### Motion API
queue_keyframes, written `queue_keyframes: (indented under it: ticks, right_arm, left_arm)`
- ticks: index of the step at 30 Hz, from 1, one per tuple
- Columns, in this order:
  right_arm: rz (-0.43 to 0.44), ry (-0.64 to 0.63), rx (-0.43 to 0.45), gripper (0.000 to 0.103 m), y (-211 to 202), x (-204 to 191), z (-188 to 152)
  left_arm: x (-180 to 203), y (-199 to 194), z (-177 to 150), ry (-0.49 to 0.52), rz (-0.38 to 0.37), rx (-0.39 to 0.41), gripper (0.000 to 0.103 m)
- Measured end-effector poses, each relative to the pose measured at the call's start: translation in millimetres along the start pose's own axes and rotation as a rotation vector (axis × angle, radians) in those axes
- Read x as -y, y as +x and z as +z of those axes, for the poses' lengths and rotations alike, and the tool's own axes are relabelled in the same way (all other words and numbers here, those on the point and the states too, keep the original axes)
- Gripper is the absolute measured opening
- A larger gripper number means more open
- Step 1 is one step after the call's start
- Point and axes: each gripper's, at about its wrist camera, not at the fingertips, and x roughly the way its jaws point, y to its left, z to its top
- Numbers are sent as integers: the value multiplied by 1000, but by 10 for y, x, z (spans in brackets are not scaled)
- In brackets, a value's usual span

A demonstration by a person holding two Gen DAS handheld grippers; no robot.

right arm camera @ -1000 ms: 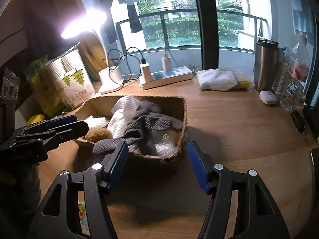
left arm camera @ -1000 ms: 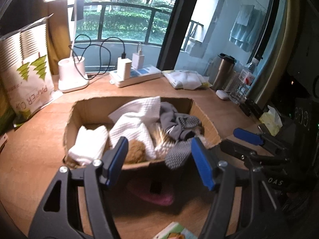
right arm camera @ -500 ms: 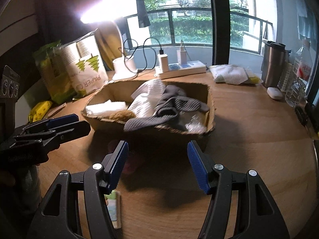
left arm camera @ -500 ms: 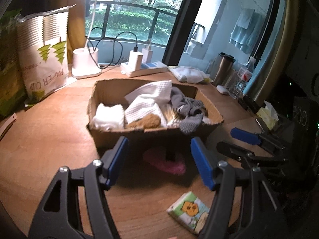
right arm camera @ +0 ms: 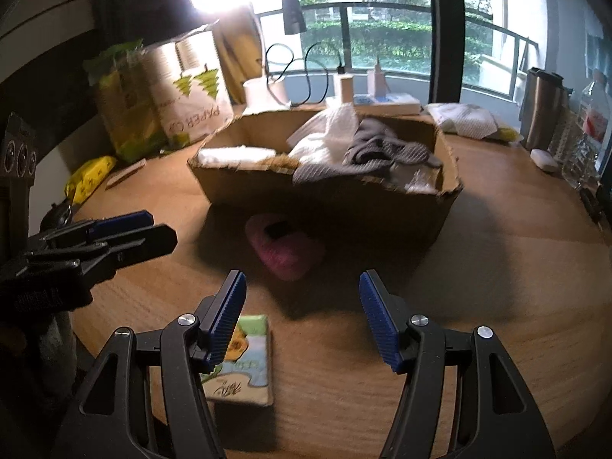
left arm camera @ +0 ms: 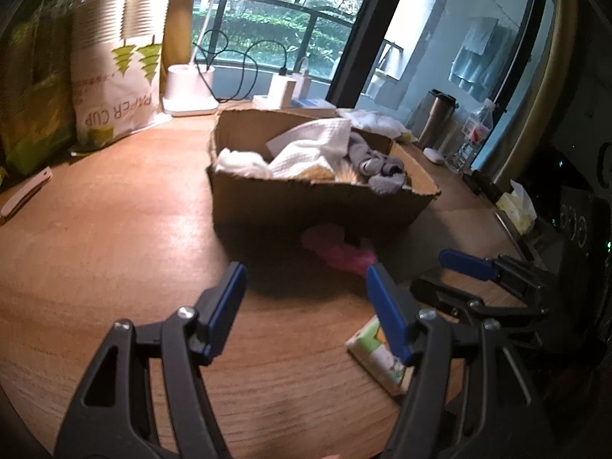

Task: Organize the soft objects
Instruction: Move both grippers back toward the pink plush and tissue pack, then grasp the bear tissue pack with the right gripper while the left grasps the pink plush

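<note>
Backing off the box [left arm camera: 313, 206], both grippers, left [left arm camera: 302, 302] and right [right arm camera: 302, 317], are hanging apart and empty; the pink slipper [right arm camera: 283, 248] is lying outside it, mid-table, likely next.

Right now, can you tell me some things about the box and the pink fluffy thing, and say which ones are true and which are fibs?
1. The pink slipper is inside the cardboard box. False: it lies on the table, in front of the box.
2. A grey sock hangs over the box's front edge. True.
3. The right gripper is squeezing the slipper. False: its jaws are open and empty.
4. White cloths are in the box. True.
5. The left gripper holds the small picture packet. False: the packet lies on the table.
</note>
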Motion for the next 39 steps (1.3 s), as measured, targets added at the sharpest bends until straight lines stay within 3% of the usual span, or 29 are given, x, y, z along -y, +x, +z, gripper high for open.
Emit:
queue_keyframes:
  ticks: [12, 20, 22, 23, 32, 34, 39]
  right_arm:
    - [45, -64, -61, 65, 71, -228, -149]
    - [89, -119, -147, 63, 266, -335, -281]
    - [98, -117, -151, 58, 291, -315, -297]
    - [104, -110, -149, 51, 297, -290, -297]
    - [95, -59, -127, 50, 316, 21, -228]
    - [93, -48, -124, 50, 329, 99, -201]
    - [76, -22, -105, 50, 346, 306, -136]
  left_arm:
    - [-107, -4, -218, -23, 15, -17, 67]
    - [-125, 69, -247, -33, 39, -41, 67]
    - [-114, 97, -241, -32, 42, -47, 67]
    - [-101, 118, -238, -29, 43, -52, 67]
    - [49, 327, -179, -1, 41, -92, 67]
    - [92, 383, -148, 6, 39, -99, 76]
    - [229, 524, -42, 38, 36, -113, 79]
